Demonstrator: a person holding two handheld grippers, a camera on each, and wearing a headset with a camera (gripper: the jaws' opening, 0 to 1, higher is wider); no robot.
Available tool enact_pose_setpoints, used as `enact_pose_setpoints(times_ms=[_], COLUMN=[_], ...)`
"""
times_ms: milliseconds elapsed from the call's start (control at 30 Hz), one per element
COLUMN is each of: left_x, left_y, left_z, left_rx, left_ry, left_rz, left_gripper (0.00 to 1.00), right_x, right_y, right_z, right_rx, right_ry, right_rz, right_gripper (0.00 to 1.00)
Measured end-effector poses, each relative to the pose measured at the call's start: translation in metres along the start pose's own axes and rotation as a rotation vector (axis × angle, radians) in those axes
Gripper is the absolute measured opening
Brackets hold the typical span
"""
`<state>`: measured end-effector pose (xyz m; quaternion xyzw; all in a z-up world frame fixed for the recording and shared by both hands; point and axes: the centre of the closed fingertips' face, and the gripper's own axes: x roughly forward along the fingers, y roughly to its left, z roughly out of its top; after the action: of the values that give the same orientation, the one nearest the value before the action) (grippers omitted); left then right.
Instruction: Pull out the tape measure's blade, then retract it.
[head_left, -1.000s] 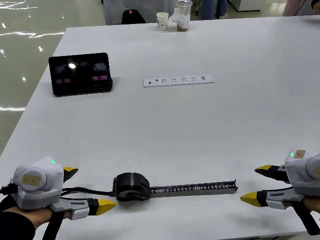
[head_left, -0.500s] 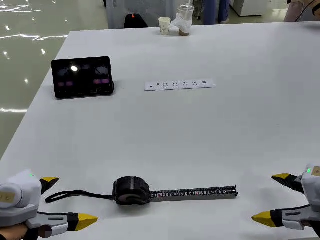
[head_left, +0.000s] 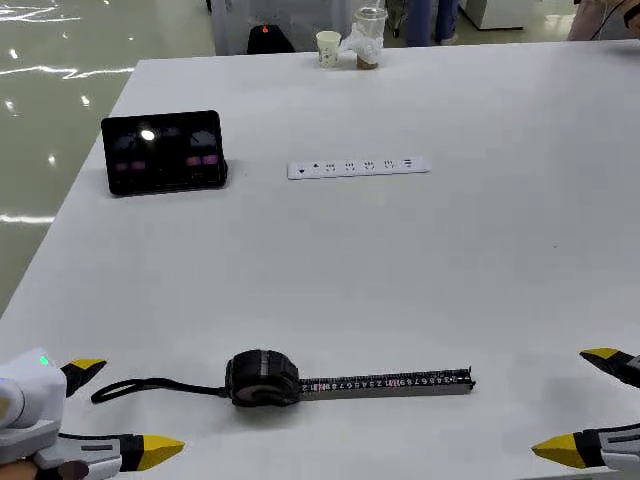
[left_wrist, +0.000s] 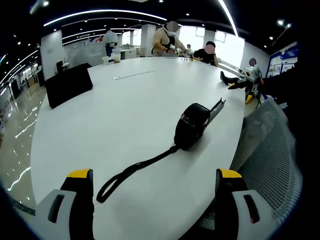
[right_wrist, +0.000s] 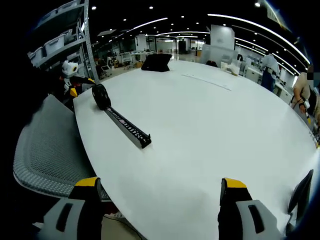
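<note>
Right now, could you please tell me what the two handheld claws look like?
They match: pale grey prongs ending in pointed yellow tips. The left claw has a rounded white body with a small green light; the right claw has the same yellow tips on grey prongs. Each prong bears a dark slot below its yellow cap.

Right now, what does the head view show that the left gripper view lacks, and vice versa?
Head view: printed numbers along the extended black blade, the black tablet's purple screen icons. Left gripper view: a grey mesh chair seat, people at the white table's far end. Both: the round black tape measure case, its black strap, the open left hand-held gripper.
</note>
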<state>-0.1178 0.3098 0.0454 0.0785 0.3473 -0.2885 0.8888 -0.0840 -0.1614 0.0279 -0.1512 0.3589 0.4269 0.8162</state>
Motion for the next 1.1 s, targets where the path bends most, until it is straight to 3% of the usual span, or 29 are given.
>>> enact_pose_setpoints(times_ms=[300,733,867,1000,1100], left_x=[-0.002,-0.003,0.002,0.007,0.012], left_y=[0.001,0.0,-0.009,-0.016,-0.028], left_z=[-0.004,0.004,0.007,0.017,0.026], left_rx=[-0.011,-0.021,-0.069,-0.06,-0.052], left_ry=[0.011,-0.005,-0.001,-0.018,-0.022], left_rz=[0.004,0.005,-0.027,-0.028,-0.052], left_gripper=[0.99,0.99,0.99,0.99,0.99], right_x=[0.002,0.0,0.002,0.006,0.009], right_y=[0.001,-0.001,0.0,0.004,0.008], right_z=[0.001,0.002,0.001,-0.001,0.002], right_rx=[-0.034,-0.031,-0.055,-0.057,-0.068], right_ry=[0.004,0.005,0.021,0.039,0.042], right_rz=[-0.004,-0.002,0.0,0.022,0.034], right_gripper=[0.99,0.99,0.99,0.99,0.99])
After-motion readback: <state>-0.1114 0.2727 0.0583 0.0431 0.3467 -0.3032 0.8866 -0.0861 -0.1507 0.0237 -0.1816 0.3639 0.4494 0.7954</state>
